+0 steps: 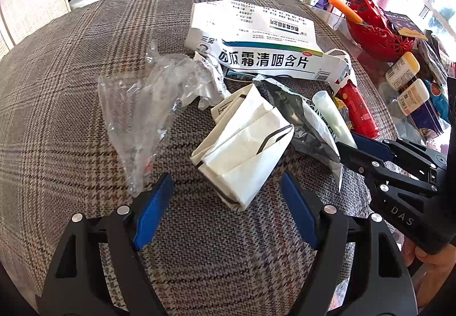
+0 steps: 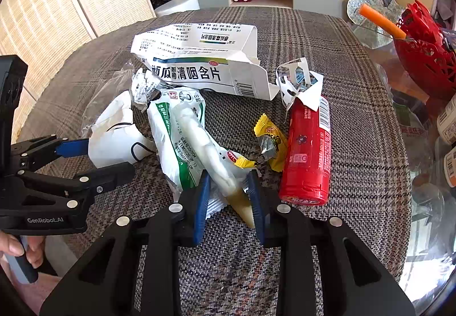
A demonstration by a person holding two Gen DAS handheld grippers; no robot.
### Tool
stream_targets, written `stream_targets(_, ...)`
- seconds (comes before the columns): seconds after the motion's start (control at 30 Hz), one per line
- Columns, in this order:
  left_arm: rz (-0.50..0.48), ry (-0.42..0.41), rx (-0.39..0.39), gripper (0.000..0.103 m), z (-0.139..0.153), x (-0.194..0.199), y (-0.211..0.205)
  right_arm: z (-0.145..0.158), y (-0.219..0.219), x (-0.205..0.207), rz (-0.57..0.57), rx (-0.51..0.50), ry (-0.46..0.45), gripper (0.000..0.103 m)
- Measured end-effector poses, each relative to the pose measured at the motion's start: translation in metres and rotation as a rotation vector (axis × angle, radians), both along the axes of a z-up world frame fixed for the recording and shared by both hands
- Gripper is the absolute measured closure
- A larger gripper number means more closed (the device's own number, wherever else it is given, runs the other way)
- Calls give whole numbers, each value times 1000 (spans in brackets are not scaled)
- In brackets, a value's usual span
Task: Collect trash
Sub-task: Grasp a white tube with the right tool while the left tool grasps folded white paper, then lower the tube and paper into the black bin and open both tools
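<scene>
On the plaid tablecloth [image 1: 71, 105] we find the trash heaped together: a flattened white medicine box [image 1: 256, 39], a crumpled clear plastic wrapper [image 1: 142, 105] and a red tube [image 2: 309, 150]. Our left gripper [image 1: 228, 202] stands wide apart around a folded white paper packet [image 1: 245, 150], pads not touching it. Our right gripper [image 2: 228, 196] is pinched onto the pale tip of a green-and-white sachet [image 2: 188, 139].

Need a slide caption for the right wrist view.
Right gripper shut on a green-and-white wrapper amid trash on a plaid tablecloth.
</scene>
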State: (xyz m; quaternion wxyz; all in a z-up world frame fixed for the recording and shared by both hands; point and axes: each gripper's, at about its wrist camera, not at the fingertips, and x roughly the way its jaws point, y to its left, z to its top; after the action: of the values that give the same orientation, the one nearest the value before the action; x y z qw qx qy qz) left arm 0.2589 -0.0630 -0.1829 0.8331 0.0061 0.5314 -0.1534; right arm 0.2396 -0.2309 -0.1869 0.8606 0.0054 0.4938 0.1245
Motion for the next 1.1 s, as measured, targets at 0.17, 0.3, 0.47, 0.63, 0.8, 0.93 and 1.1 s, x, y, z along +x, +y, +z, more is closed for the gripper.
stream_targets(0.17,-18,-7,-7,58,2,2,-7,3,-3,-4,4,15,9,89)
stream_targets(0.3,-24,-5,-7,72,4,0,-12,5,-6,-10,-2,18,11,89)
stream_targets(0.47,-39,-2,-2,82,3,-9,-17,13,-10,-27,-6,42,2,89)
stream_targets(0.63,-47,-7,-1,87,6,-29,-15,14,-11,-50,-11,57,1,89)
stream_targets(0.8,-37,-33,-6,89,12,-57,-10,7,-13,-74,-28,97,20,89)
stream_targets(0.93,-30,-39,3,89,18,-89,-6,9,-8,-104,-38,102,15,89)
stream_targets(1.1,-15,-40,-21,89,28,-134,1,17,-4,-141,-47,108,6,89)
